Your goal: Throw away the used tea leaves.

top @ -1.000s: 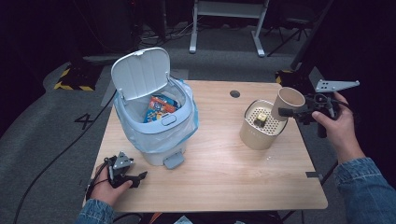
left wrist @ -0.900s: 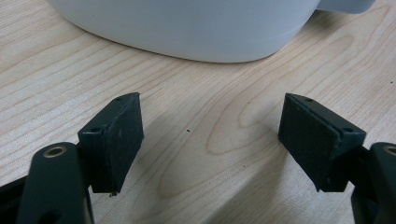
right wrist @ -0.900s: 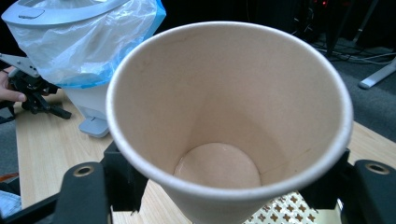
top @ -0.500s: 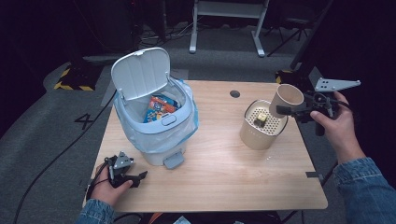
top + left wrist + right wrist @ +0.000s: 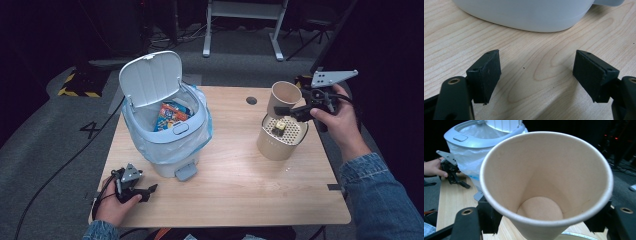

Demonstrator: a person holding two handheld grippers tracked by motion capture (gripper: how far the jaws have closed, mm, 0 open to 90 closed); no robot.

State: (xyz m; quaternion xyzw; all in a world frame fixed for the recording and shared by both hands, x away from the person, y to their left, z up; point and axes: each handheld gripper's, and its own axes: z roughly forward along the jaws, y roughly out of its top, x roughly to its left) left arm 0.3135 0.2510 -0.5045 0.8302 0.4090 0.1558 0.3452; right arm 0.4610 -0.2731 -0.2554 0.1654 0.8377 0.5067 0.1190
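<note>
At the right of the high view, the right gripper (image 5: 287,109) clamps a paper cup (image 5: 285,97) above a beige container (image 5: 277,142). At lower left, the left gripper (image 5: 145,192) rests wide open and empty beside the bin (image 5: 165,125).

Dim room: grey carpet (image 5: 45,130) (yellow-black tape (image 5: 75,91)), white stand (image 5: 245,20).

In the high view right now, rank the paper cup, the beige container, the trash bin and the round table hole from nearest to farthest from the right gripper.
1. Paper cup: held in the right gripper, at the table's right.
2. Beige container: just below the gripper.
3. Round table hole: to its left, near the far edge.
4. Trash bin: farthest, on the table's left half.
</note>
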